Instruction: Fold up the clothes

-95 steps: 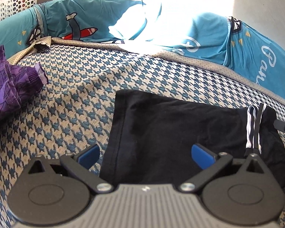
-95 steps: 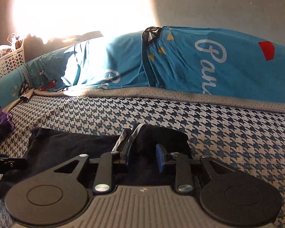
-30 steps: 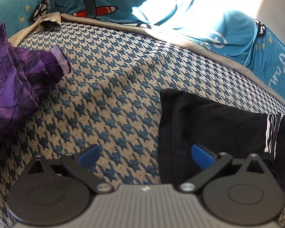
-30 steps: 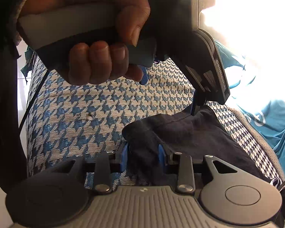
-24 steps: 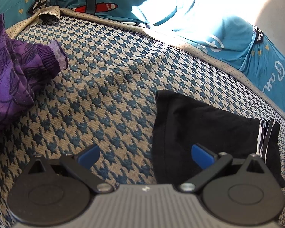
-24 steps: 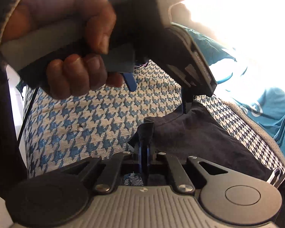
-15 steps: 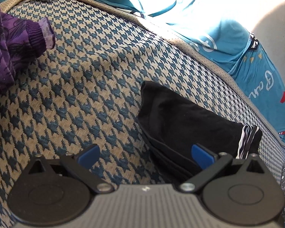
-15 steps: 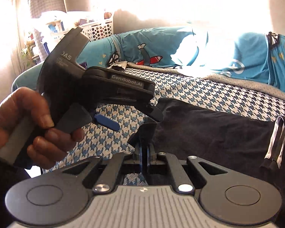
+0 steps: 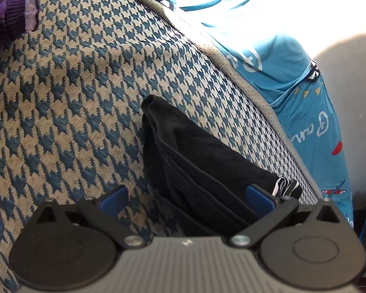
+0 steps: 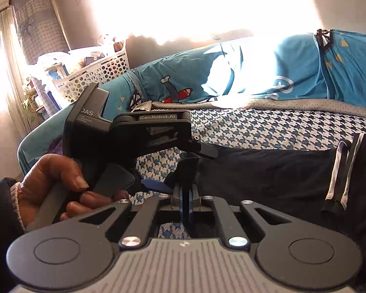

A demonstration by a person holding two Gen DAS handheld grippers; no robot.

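Two grippers work over a bed [image 9: 68, 92] covered in blue-and-cream houndstooth. On the right gripper [image 10: 185, 204] the fingers are pressed together, pinching a corner of the black garment [image 10: 268, 173], whose folded body stretches away to the right of them, white stripes near its far end. On the left gripper [image 9: 186, 196] the fingers are spread wide; the garment's layered edge lies between them, nearer the right-hand finger, and neither pad presses on it. A purple garment [image 9: 9, 17] lies well beyond the left-hand finger, and a teal printed quilt [image 10: 231, 80] lines the bed's far edge.
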